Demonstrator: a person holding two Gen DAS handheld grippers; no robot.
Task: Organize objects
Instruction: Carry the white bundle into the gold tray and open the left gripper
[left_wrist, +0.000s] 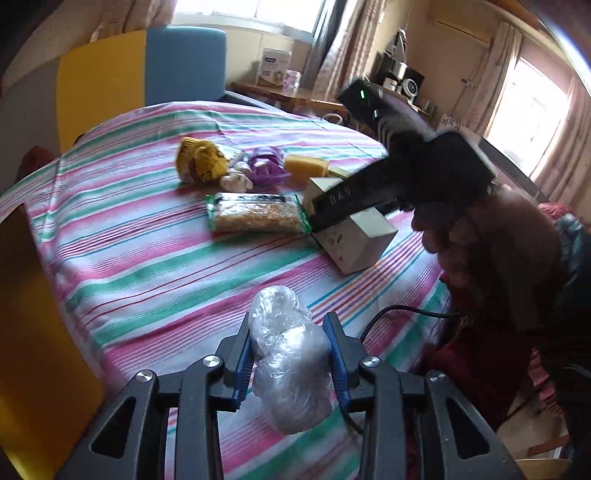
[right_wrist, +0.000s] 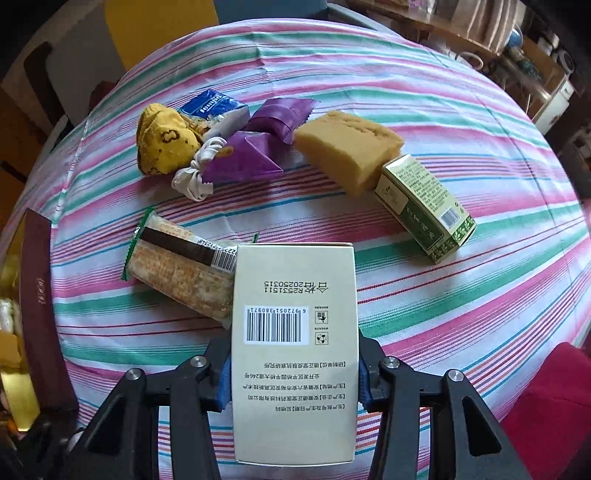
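Observation:
My left gripper (left_wrist: 289, 326) is shut on a lump wrapped in clear plastic film (left_wrist: 291, 373), held above the striped tablecloth (left_wrist: 147, 266). My right gripper (right_wrist: 293, 373) is shut on a cream box with a barcode (right_wrist: 295, 295), its blue pads pressing on the box's two long sides. In the left wrist view this cream box (left_wrist: 364, 236) sits tilted beside a snack bar in a green-edged wrapper (left_wrist: 255, 214). Whether it touches the cloth I cannot tell.
Farther back lie a yellow pouch (right_wrist: 162, 144), a blue packet (right_wrist: 214, 109), purple wrappers (right_wrist: 255, 155), a white scrunchie (right_wrist: 194, 175), a yellow sponge (right_wrist: 347, 147) and a green box (right_wrist: 424, 206). A dark red box (right_wrist: 40, 306) stands at the left edge. A person's hand (left_wrist: 491, 236) holds the right gripper.

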